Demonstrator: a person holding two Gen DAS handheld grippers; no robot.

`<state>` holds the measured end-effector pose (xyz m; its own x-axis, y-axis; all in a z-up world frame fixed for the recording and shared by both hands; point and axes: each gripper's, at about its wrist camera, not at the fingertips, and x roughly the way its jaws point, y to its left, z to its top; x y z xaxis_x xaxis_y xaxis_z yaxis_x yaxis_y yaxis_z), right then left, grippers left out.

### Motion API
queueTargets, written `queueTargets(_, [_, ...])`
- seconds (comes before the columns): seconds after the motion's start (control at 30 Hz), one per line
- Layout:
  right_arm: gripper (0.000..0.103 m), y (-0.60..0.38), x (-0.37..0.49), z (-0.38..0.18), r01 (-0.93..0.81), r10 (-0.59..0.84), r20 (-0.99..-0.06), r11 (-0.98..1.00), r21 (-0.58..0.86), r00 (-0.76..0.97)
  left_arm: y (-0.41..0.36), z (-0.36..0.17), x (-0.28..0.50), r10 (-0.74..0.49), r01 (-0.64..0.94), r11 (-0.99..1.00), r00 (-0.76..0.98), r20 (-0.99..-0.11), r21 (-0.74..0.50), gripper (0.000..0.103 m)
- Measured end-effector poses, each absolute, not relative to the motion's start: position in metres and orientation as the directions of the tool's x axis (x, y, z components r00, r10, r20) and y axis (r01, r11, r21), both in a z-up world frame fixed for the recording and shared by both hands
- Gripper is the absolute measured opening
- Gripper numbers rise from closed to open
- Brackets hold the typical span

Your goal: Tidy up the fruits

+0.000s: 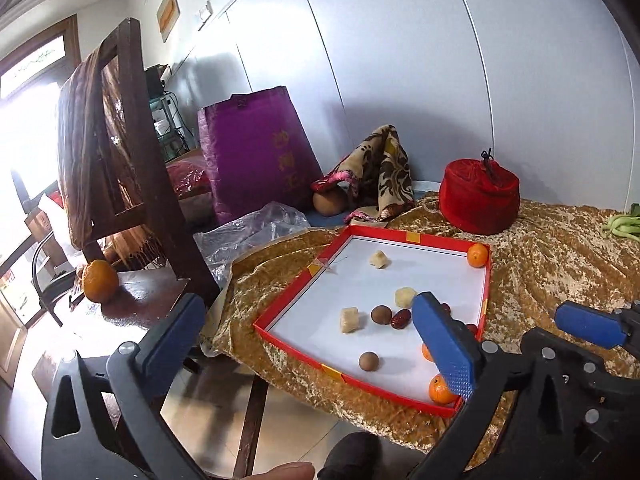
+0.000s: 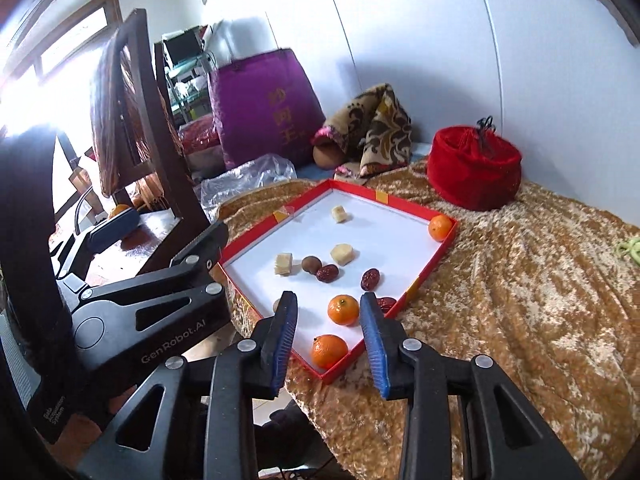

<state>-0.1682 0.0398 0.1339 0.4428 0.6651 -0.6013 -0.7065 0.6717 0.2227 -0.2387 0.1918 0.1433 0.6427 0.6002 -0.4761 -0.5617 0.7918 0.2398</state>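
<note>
A: Where's the fruit?

B: Scattered in the red tray (image 2: 416,282) on the gold cloth (image 2: 520,300). Two oranges at the near corner, one (image 2: 329,351) closest and one (image 2: 343,309) just behind it, a third orange (image 2: 440,227) in the far corner. Red dates (image 2: 370,279), brown round fruits (image 2: 311,263) and pale chunks (image 2: 342,254) mid-tray. One more orange (image 1: 99,281) sits on the chair seat (image 1: 152,292).

A: Grippers?

B: Right gripper (image 2: 329,346) wide open, empty, hovering over the near corner with both near oranges between its blue pads. Left gripper (image 1: 308,336) also wide open, holding nothing.

A: Handling?

B: Oranges look light, firm, round, so likely to roll; take one across the middle, gentle squeeze. Dates are small and wrinkled, probably grippy; pinch across the short side. Chunks may crumble.
</note>
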Motion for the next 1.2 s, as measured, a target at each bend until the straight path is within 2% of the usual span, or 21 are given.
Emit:
queueTargets(0.37, [0.055,0.017,-0.217,0.151,-0.726,0.669,-0.519,0.676,0.127,0.532,0.188,0.156,-0.273,0.586,-0.58,0.793,0.644,-0.492,0.185,0.103])
queueTargets(0.63, [0.056,-0.004,-0.217,0.149,-0.706,0.661,-0.507,0.695,0.135,0.554,0.179,0.167,-0.284,0.611,-0.612,0.771,0.633,-0.475,0.177,0.103])
queueTargets(0.77, [0.058,-0.008,-0.223,0.148,-0.704,0.643,-0.501,0.704,0.089,0.579,0.177,0.171,-0.291,0.608,-0.621,0.769,0.635,-0.476,0.153,0.103])
queueTargets(1.0, [0.067,-0.016,-0.24,0.163,-0.719,0.67,-0.434,0.692,0.07,0.602,0.174,0.183,-0.307,0.636,-0.646,0.746,0.623,-0.455,0.16,0.103])
queueTargets(1.2, [0.069,-0.018,-0.253,0.174,-0.739,0.699,-0.39,0.671,0.065,0.6,0.168,0.196,-0.322,0.649,-0.649,0.742,0.63,-0.427,0.169,0.103])
